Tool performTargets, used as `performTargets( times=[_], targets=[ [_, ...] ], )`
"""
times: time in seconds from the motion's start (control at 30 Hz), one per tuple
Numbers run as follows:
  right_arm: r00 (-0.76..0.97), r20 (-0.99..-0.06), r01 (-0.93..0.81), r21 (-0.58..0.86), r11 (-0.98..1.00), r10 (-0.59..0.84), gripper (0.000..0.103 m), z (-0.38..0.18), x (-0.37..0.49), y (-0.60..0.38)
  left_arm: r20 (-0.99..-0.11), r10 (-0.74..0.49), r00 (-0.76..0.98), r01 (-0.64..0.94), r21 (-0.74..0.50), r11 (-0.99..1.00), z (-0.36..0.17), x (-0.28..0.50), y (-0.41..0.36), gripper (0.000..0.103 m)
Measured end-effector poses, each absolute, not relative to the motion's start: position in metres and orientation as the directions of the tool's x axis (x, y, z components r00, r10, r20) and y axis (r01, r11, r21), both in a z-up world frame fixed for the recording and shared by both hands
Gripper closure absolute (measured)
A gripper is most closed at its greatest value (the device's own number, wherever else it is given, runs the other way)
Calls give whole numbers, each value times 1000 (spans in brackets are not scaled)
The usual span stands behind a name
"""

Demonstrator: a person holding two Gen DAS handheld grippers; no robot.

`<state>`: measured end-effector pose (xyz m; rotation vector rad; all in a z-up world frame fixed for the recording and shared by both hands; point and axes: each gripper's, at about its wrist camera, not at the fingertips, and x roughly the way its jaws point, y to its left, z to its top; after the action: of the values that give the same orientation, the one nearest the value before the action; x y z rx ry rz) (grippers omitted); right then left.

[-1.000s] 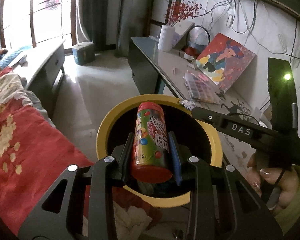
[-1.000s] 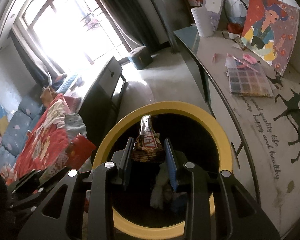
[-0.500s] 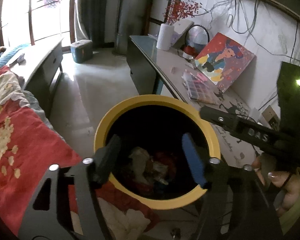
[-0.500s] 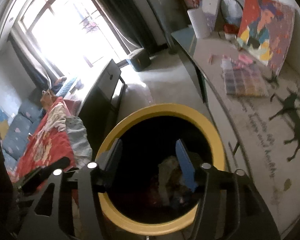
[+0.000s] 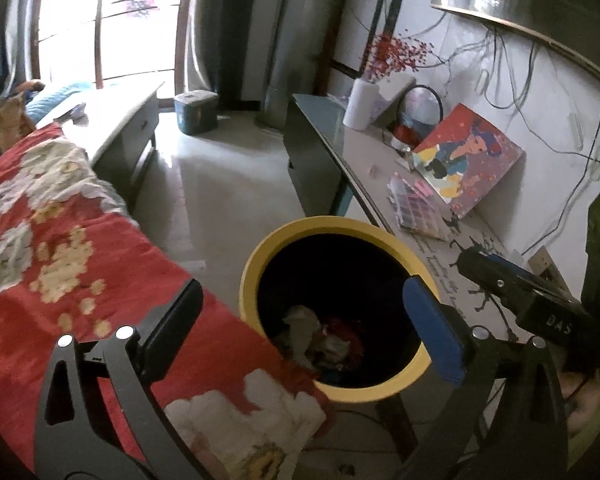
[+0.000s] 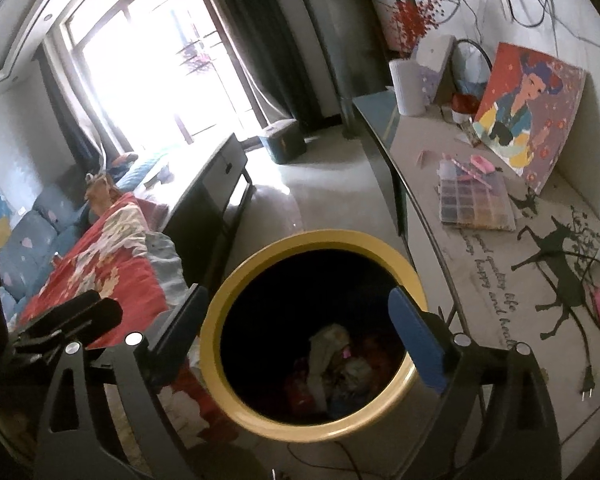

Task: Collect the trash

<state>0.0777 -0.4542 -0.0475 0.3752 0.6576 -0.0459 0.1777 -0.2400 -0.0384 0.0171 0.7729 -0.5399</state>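
Trash (image 5: 320,336) lay in a crumpled heap at the bottom of the yellow-rimmed bin (image 5: 260,252), pale paper and something red among it, and from where I sat steering the rig that looked like the delivery step finished. I judged this round of collecting done: nothing sat between the jaws of either tool.

My left gripper (image 5: 304,320) had its jaws just spread wide, black pad on one side and blue on the other, with only the bin's dark mouth showing in the gap. My right gripper (image 6: 300,324) had likewise just been opening and stood wide and empty over the same bin (image 6: 236,280) (its own view showed the heap (image 6: 336,364) a little better lit).

Both tools hung above the rim, pointing down into it, so the rubbish lay below and ahead of the pads, well apart from them and out of contact.

What was left I could only guess. The tabletop (image 6: 480,264) beside the bin carried a bead tray (image 6: 476,204), a painting (image 6: 528,104) and small pink scraps (image 6: 480,162); whether any of those counted as rubbish, I could not tell. The red floral blanket (image 5: 60,248) on the other side showed no obvious litter.
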Motion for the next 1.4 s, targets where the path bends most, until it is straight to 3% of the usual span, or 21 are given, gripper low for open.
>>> performTargets(
  times=[0.17, 0.77, 1.17, 1.4],
  targets=[
    [801, -593, 129, 308, 943, 84, 8, -36, 72, -437, -659, -432, 615, 429, -179, 885, -28, 169, -219, 11],
    [854, -484, -70, 253, 965, 189, 6, 5, 54, -331, -583, -281, 762, 229, -163, 960, -1, 120, -101, 11],
    [936, -276, -205, 74, 976, 217, 6, 21, 15, -237, -508, -100, 856, 28, -148, 989, 5, 67, -19, 11],
    [940, -262, -212, 60, 975, 221, 6, 0, 5, -213, -470, -16, 883, -47, -122, 991, 0, 42, 2, 11]
  ],
)
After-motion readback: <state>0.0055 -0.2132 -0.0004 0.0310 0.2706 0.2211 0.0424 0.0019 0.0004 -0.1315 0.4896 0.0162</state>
